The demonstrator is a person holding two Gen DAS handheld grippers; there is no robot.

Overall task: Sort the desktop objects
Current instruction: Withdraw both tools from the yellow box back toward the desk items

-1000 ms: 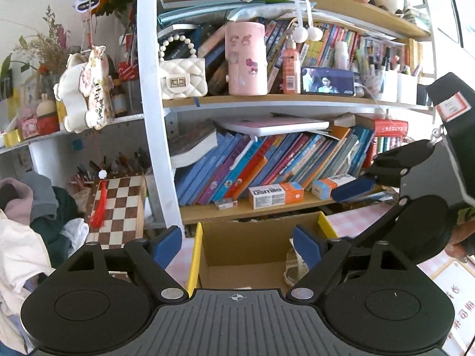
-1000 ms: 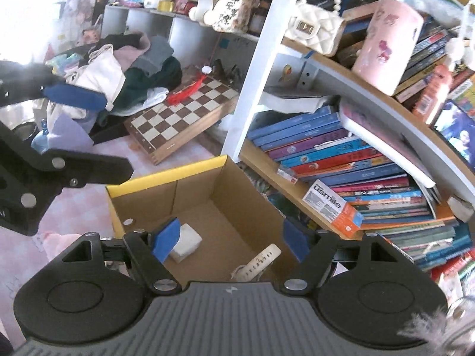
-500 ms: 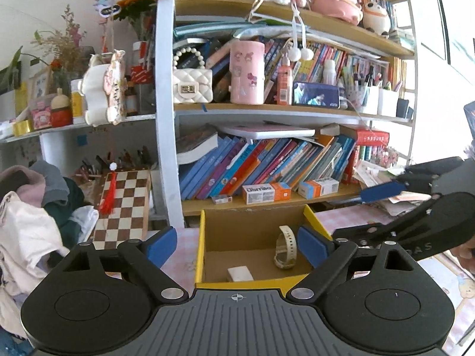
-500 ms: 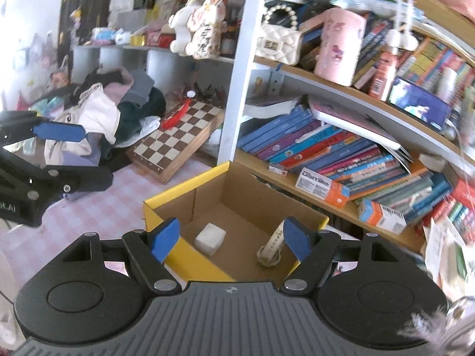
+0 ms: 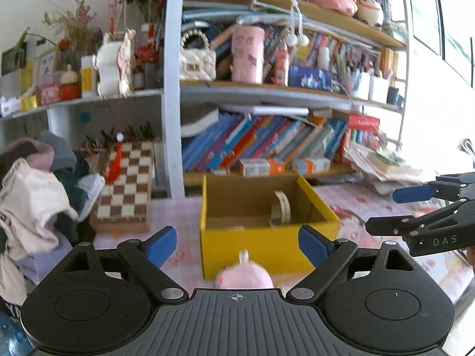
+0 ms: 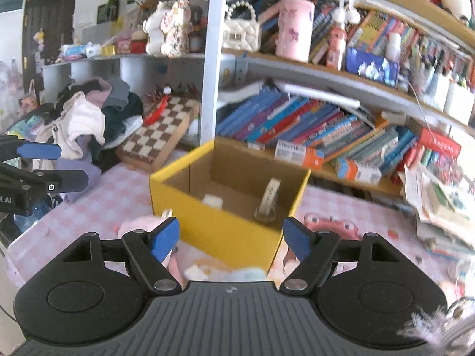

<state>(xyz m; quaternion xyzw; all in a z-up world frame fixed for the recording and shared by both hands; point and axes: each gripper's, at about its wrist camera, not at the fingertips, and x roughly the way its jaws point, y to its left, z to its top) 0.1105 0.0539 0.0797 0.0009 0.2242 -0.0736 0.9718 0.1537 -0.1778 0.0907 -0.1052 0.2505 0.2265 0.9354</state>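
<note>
Both grippers, left gripper [image 5: 237, 241] and right gripper [image 6: 230, 234], have fingers spread wide, holding nothing. Your pink plush toy [image 5: 244, 277] lies just in front of the yellow box [image 5: 267, 246]; it looks soft and light, so pinch its rounded body mid-bulk.

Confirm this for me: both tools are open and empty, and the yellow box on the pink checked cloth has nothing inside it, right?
Not quite. The yellow box is not empty: the right wrist view shows a watch and a small white block inside. Both tools, left and right, are open and empty.
</note>
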